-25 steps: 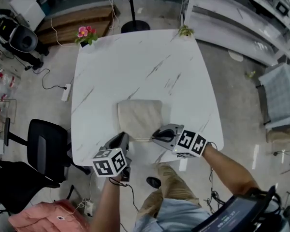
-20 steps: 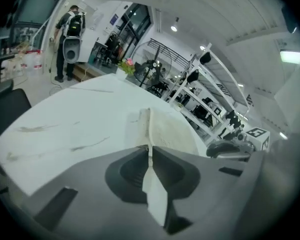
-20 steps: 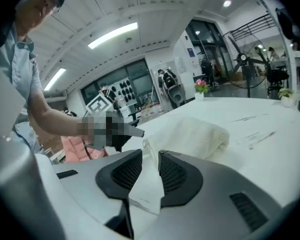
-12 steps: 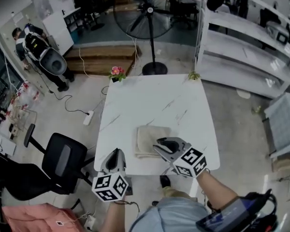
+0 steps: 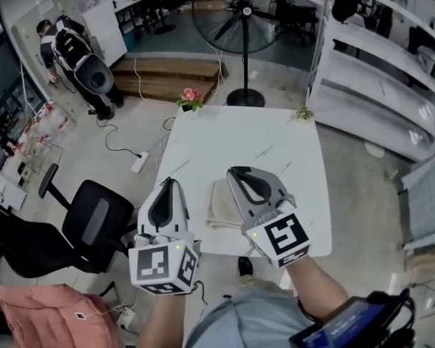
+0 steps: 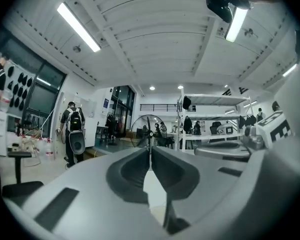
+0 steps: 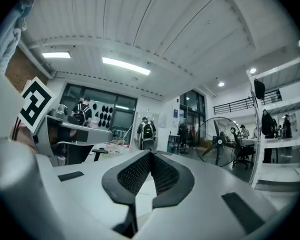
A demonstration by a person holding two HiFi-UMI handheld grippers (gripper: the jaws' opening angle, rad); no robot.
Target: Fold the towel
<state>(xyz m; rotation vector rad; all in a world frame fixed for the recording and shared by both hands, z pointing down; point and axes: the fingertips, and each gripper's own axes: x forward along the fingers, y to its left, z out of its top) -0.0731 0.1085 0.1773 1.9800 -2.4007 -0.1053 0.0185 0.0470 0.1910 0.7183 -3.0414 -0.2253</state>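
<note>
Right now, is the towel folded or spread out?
Folded: the towel lies on the table as a small, thick rectangle with layered edges at its near end.

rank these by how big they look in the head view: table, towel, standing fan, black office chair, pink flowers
1. table
2. black office chair and standing fan: these look about alike, so they are not ranked against each other
3. towel, only partly in view
4. pink flowers
</note>
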